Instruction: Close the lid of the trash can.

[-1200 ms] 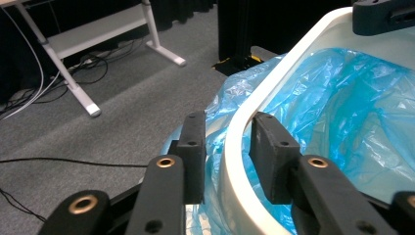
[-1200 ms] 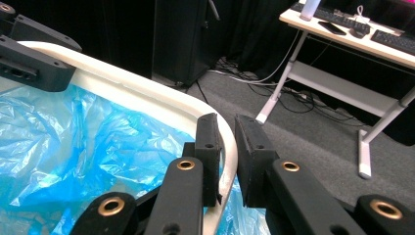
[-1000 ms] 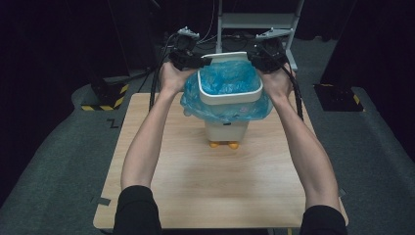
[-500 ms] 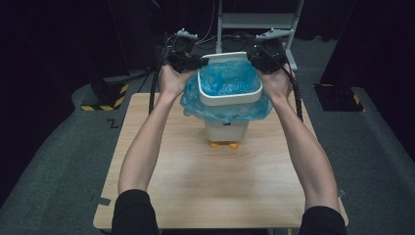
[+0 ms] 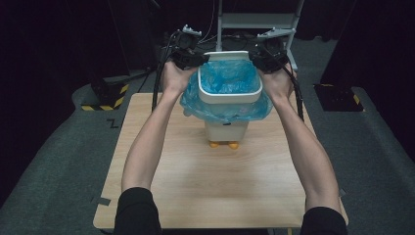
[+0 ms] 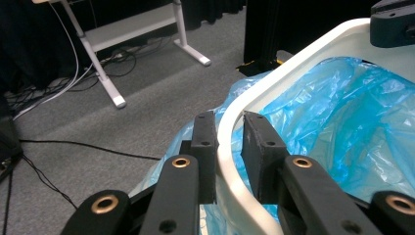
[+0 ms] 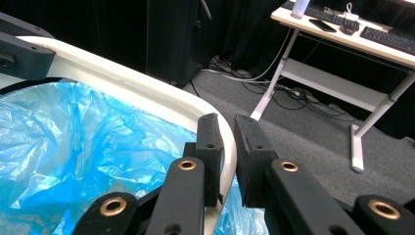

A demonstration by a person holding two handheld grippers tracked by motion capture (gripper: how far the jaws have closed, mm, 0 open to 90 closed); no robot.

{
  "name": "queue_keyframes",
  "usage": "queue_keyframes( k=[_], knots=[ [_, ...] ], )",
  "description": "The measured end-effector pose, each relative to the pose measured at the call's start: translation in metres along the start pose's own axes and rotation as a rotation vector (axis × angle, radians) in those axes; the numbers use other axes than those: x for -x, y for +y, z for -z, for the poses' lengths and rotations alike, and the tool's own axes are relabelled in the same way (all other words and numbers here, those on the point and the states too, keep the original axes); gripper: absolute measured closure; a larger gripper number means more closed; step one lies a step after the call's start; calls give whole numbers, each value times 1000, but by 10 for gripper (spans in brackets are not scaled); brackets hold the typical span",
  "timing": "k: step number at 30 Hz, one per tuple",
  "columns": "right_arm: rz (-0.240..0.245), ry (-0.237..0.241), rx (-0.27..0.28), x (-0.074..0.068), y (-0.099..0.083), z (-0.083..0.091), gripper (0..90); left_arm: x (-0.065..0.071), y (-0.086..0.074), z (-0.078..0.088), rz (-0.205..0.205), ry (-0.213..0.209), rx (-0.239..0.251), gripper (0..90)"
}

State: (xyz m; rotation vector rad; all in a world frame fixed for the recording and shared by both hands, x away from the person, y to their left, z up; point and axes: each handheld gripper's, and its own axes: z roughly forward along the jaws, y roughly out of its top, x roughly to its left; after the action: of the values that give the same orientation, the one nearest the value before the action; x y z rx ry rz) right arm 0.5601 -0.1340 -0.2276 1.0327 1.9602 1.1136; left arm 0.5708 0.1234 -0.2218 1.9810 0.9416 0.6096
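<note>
A white bin (image 5: pixel 225 131) with orange feet stands at the far middle of the table, lined with a blue plastic bag (image 5: pixel 227 81) that spills over its sides. A white rim ring (image 5: pixel 230 96) sits on top of the bag. My left gripper (image 5: pixel 195 61) (image 6: pixel 227 125) straddles the ring's left edge. Its jaws have just been closing, with the ring (image 6: pixel 230 161) between them, one pad outside and one inside. My right gripper (image 5: pixel 259 58) (image 7: pixel 226 125) is shut on the ring's right edge (image 7: pixel 147 90).
The wooden table (image 5: pixel 220 191) has bare surface in front of the bin. Beyond its far edge stands a white desk frame (image 6: pixel 110 83) (image 7: pixel 352 58) among cables on grey carpet. A black and yellow striped base (image 5: pixel 105 100) lies at the left.
</note>
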Motion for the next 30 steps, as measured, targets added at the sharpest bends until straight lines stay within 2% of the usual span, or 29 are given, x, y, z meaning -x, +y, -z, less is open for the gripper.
queue_keyframes(
  k=[7, 17, 21, 30],
  knots=[
    [-11, -6, -32, 2, 0, -4, 818, -5, -1, -9, 14, -25, -15, 761],
    [-2, -12, -31, 2, -4, -7, 818, -5, -2, -12, 10, -21, -8, 760],
    [5, -23, -21, 2, -4, -7, 819, -4, -1, -11, -10, -8, -4, 762],
    [-2, -20, -48, 2, -5, -13, 819, -7, -4, -17, 3, -18, -21, 764]
  ],
)
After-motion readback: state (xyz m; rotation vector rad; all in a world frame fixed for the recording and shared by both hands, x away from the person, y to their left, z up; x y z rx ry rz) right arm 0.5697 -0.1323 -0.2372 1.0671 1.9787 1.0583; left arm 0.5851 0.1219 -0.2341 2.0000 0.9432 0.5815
